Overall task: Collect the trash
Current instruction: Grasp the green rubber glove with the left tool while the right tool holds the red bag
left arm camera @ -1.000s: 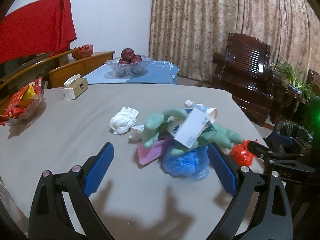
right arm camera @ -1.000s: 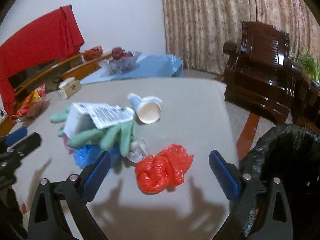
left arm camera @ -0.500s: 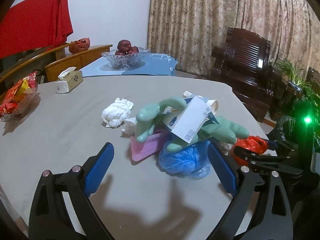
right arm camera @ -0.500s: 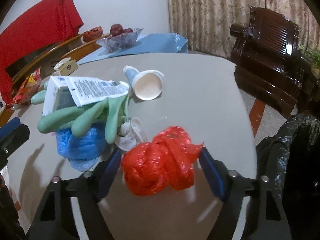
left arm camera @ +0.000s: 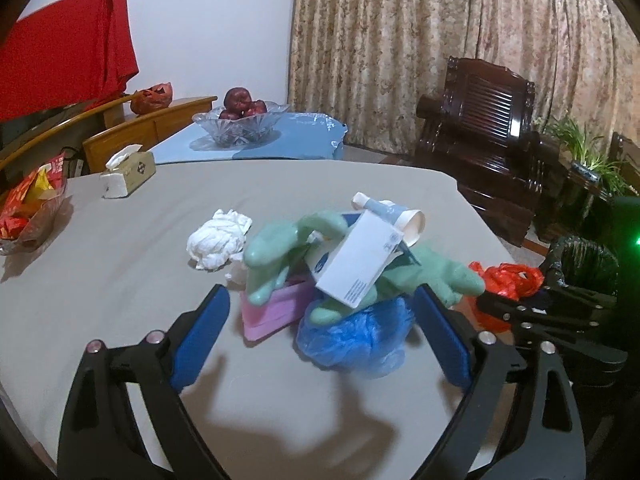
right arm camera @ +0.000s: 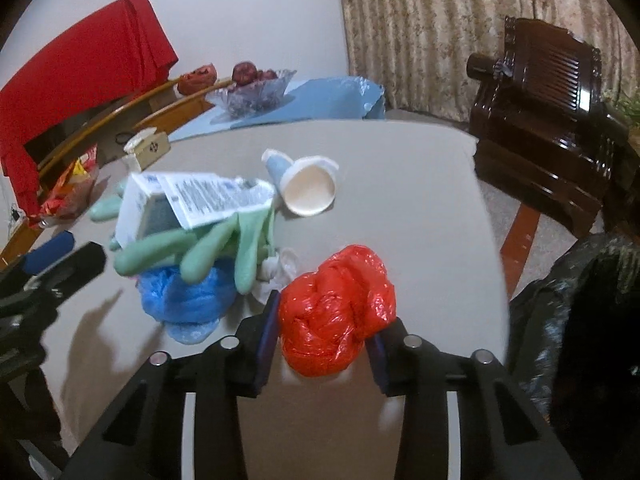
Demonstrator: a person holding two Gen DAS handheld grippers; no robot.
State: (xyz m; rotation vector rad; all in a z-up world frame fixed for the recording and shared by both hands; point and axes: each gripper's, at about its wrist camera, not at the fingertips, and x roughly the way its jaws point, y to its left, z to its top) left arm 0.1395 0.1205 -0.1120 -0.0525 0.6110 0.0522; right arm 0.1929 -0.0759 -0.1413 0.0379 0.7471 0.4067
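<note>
**Two grippers over one heap of trash**

Two grippers worked the near edge of the grey table (right arm camera: 420, 184). Nearest me, the right gripper (right arm camera: 324, 340) had its jaws closing around the crumpled red plastic bag (right arm camera: 336, 304); the blue pads sat against the bag's flanks, the plastic bulging up between them. The bag lay at the table's near right side, just beside the black-lined bin (right arm camera: 580, 320) standing off the table's edge.

The left gripper (left arm camera: 320, 340) hung with its fingers spread wide and narrowing only slightly. Its pads flanked the near side of the heap without pressing anything. Just past them lay a blue plastic bag (left arm camera: 356, 340) and a pink packet (left arm camera: 272, 312), with green rubber gloves (left arm camera: 280, 248) draped on top and a white carton (left arm camera: 360, 260) resting tilted on the gloves. Behind that lay a paper cup (right arm camera: 308, 188) on its side and, to the left, a wad of white tissue (left arm camera: 220, 238).

Farther off, well apart from the heap, stood a tissue box (left arm camera: 128, 172), a tray of snack packets (left arm camera: 28, 208) at the left edge, and beyond the table a glass bowl of dark fruit (left arm camera: 240, 120).

What worried me was the red bag: slick, springy plastic could squirm out of a shallow pinch on the way to the bin. A scrap of white plastic (right arm camera: 280, 272) touched the right gripper's left finger and might be dragged along. On the left, the carton only balanced on the gloves; a careless squeeze below would likely tip it onto the table.
</note>
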